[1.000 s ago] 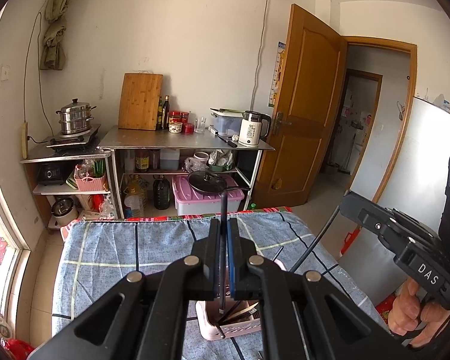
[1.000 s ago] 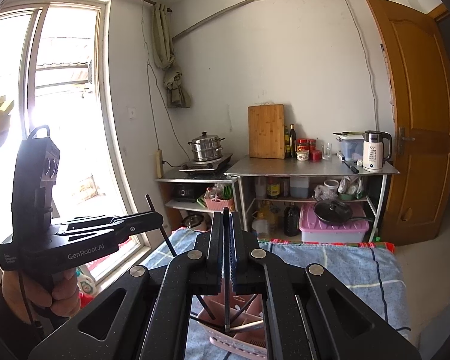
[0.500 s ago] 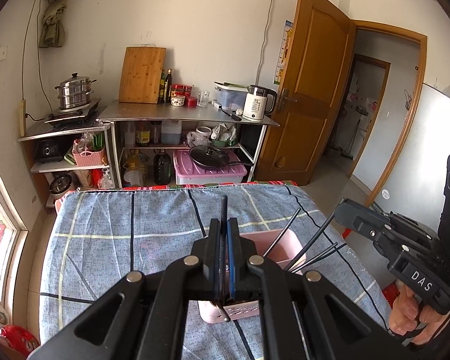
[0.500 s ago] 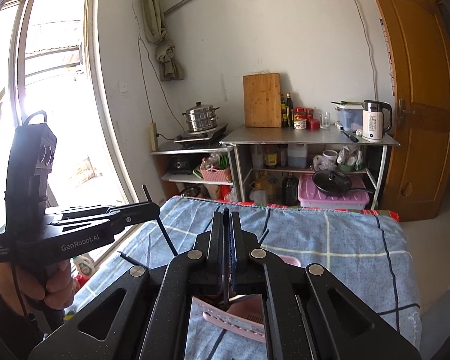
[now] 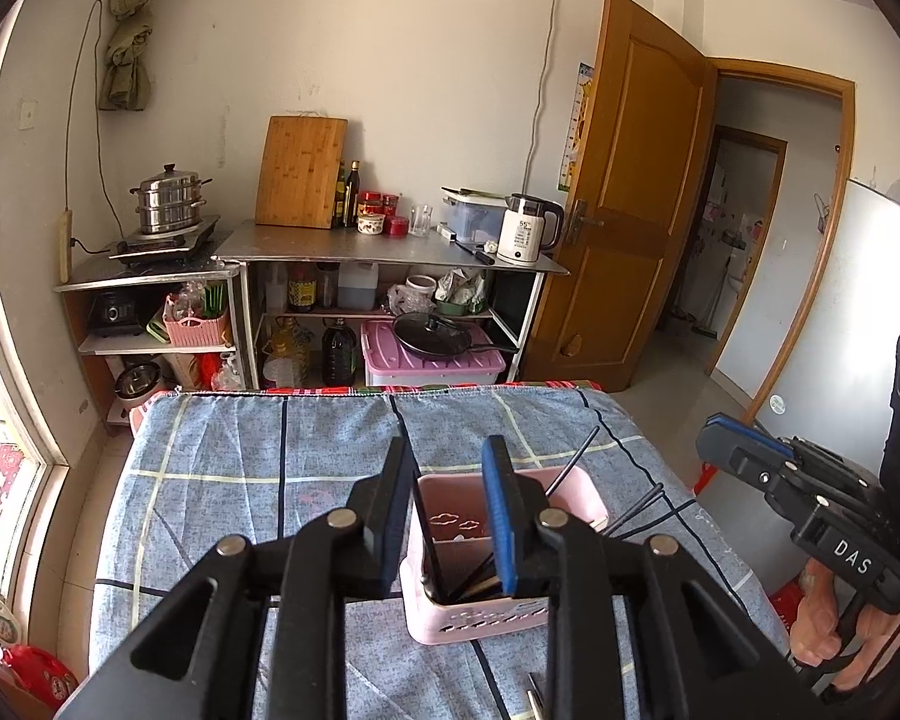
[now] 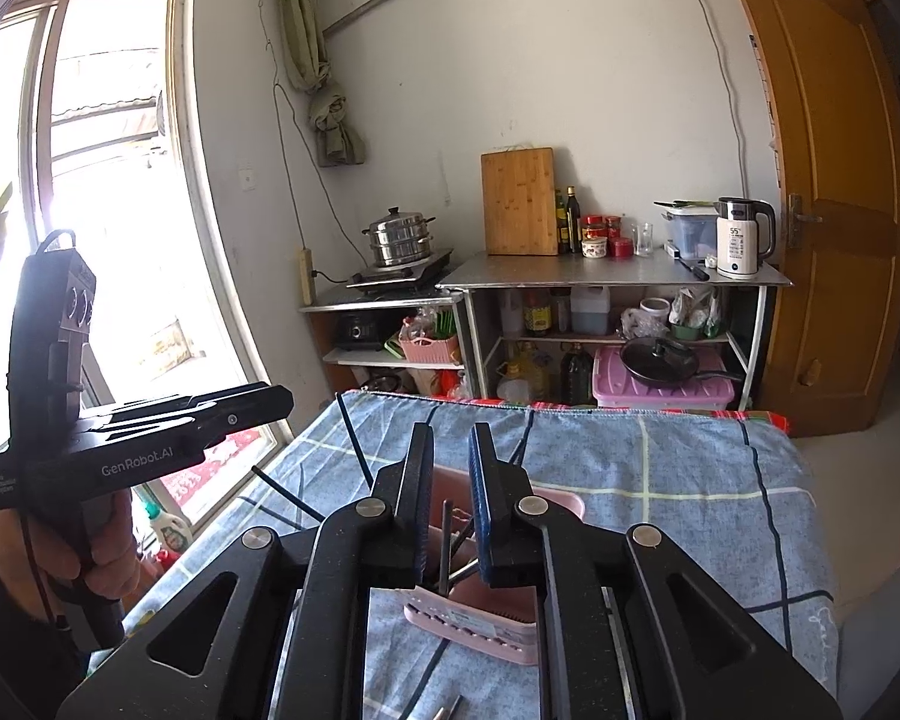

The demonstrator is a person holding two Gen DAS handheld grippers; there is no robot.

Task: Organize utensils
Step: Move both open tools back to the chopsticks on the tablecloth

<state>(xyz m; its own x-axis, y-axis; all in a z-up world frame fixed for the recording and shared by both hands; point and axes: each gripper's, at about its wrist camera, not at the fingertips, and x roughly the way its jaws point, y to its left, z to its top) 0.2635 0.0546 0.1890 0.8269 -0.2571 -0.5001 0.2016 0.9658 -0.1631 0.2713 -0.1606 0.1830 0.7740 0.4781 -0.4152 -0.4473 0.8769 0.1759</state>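
A pink utensil basket (image 5: 576, 489) stands on the blue checked tablecloth, with several black chopsticks (image 5: 572, 468) leaning out of it. My left gripper (image 5: 448, 516) is open and empty, right above the basket. My right gripper (image 6: 452, 507) is open and empty, also above the basket (image 6: 561, 503), where dark utensils (image 6: 446, 546) stand inside. The right gripper also shows at the right of the left wrist view (image 5: 810, 504). The left gripper shows at the left of the right wrist view (image 6: 150, 432).
The cloth-covered table (image 5: 222, 504) ends at its far edge near metal shelves (image 5: 390, 252) with a kettle, cutting board and pots. A metal utensil tip (image 6: 447, 708) lies on the cloth near me. A window is at the left, a wooden door (image 5: 630, 192) at the right.
Both grippers have opened and let go of the black chopsticks they held, which now stand in the basket. Both views have tilted down toward the basket.
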